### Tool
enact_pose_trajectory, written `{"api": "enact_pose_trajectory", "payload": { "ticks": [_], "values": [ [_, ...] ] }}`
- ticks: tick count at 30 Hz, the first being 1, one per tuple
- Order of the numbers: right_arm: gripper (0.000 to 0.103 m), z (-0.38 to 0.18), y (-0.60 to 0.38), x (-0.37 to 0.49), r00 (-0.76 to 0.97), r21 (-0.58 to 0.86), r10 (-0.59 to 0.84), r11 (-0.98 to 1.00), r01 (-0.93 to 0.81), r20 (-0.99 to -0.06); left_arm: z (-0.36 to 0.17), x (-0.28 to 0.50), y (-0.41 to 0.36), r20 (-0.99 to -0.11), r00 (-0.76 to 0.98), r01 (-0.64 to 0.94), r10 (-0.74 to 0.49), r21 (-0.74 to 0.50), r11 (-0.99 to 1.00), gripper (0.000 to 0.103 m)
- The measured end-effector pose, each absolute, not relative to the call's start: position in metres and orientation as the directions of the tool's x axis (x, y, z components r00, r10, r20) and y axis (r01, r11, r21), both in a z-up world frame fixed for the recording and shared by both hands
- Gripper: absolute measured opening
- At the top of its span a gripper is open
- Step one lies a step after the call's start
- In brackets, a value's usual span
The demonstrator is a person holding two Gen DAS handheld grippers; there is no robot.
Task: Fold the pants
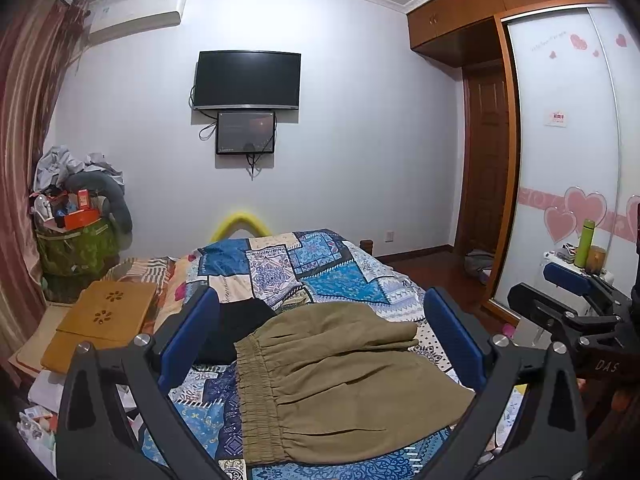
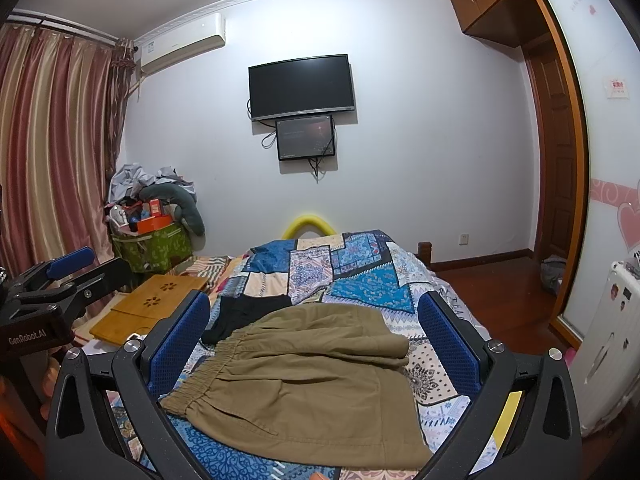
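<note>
Olive-brown pants (image 1: 344,384) lie folded on the patchwork bedspread (image 1: 340,280), elastic waistband to the left, legs doubled over on top. They also show in the right wrist view (image 2: 312,384). My left gripper (image 1: 320,340) is open and empty, held above the pants with its blue pads either side. My right gripper (image 2: 312,344) is open and empty above them too. The right gripper appears at the right edge of the left wrist view (image 1: 576,300); the left gripper appears at the left edge of the right wrist view (image 2: 60,280).
A black garment (image 1: 236,332) lies beside the pants' waistband. A wooden lap tray (image 1: 104,320) sits at the bed's left. A cluttered green bag (image 1: 76,248) stands by the curtain. A wardrobe (image 1: 560,160) and a white side table with a green bottle (image 1: 586,240) are at right.
</note>
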State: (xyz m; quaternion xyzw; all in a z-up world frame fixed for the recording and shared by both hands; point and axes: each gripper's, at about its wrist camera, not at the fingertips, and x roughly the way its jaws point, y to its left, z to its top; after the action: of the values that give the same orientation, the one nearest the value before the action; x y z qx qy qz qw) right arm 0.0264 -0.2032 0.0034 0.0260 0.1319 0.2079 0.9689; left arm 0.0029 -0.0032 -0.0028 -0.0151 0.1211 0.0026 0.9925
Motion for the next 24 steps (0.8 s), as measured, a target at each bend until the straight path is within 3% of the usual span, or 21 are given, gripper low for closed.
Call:
{"api": "enact_pose_trajectory", "payload": {
  "ticks": [24],
  "values": [
    [0.103, 0.0006, -0.2034, 0.0266, 0.879, 0.103, 0.409, 0.913, -0.395, -0.247, -0.0044, 0.0113, -0.0039, -0.261, 0.965, -0.015, 0.007, -0.028, 0.999, 0.103]
  ]
}}
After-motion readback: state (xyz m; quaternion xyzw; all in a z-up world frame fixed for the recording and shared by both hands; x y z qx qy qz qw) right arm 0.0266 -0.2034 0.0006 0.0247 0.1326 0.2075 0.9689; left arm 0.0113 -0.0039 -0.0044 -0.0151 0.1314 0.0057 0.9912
